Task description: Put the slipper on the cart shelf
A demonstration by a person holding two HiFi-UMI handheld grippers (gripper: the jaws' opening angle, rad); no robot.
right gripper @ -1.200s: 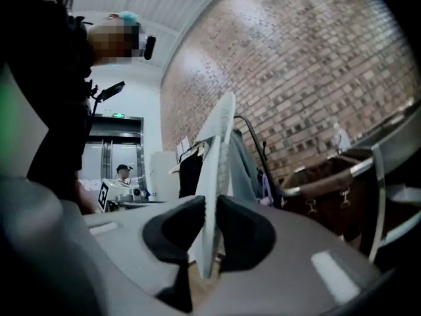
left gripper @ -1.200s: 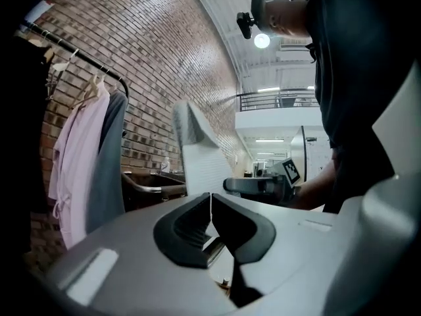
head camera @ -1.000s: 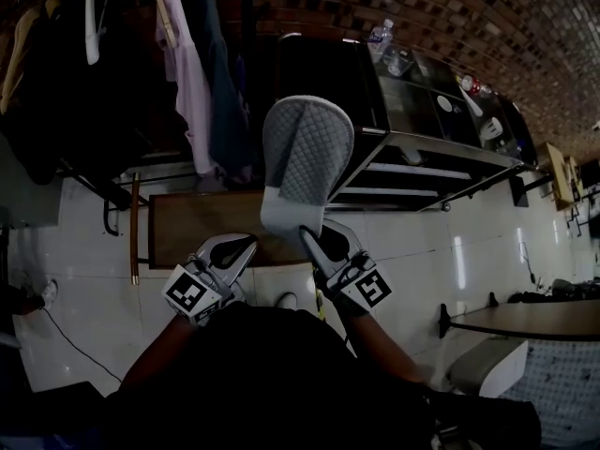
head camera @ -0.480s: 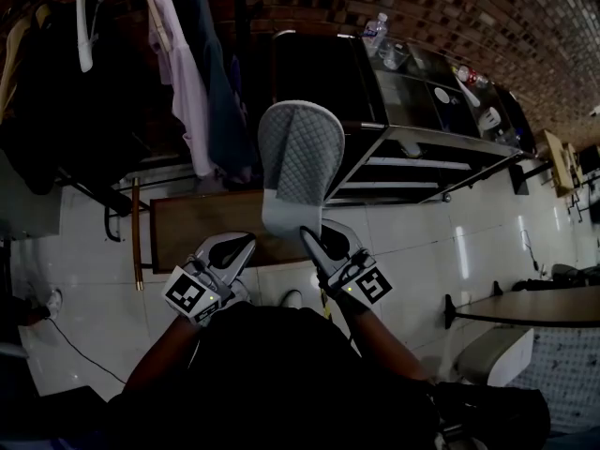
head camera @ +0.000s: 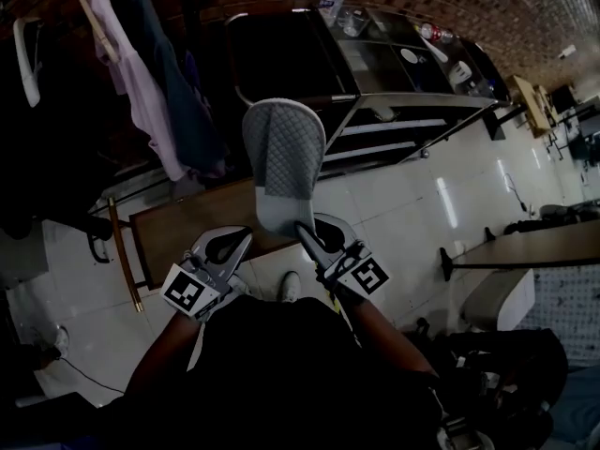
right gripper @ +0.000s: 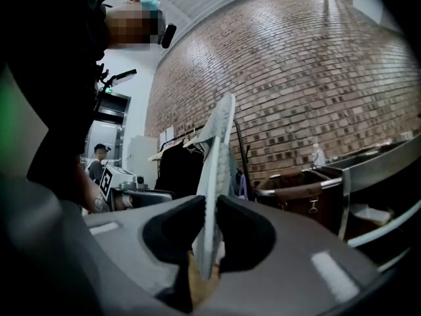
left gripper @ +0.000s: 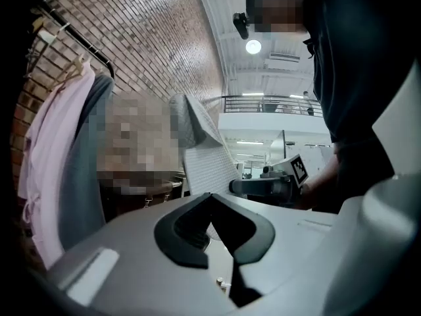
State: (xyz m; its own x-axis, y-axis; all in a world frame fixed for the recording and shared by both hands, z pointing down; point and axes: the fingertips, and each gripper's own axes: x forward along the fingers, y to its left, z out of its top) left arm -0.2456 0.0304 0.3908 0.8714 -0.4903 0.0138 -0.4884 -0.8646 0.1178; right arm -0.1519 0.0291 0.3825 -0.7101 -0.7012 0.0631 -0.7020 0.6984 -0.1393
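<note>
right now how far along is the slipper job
Done: the slipper is picked up, with the jaws of the right gripper clamped on its end. In hand: it hangs upright in the air, short of the cart. Left: setting it on a cart shelf. The left gripper is shut, empty.

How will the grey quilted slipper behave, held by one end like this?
Probably fairly stiff: the grey quilted slipper juts straight out of the right tool without drooping. Likely light, since a pinch at one end carries it. Its thin sole may flex if pushed.

No words, numbers or brand names are legible; the square markers (head camera: 191, 292) show only black-and-white patterns.
</note>
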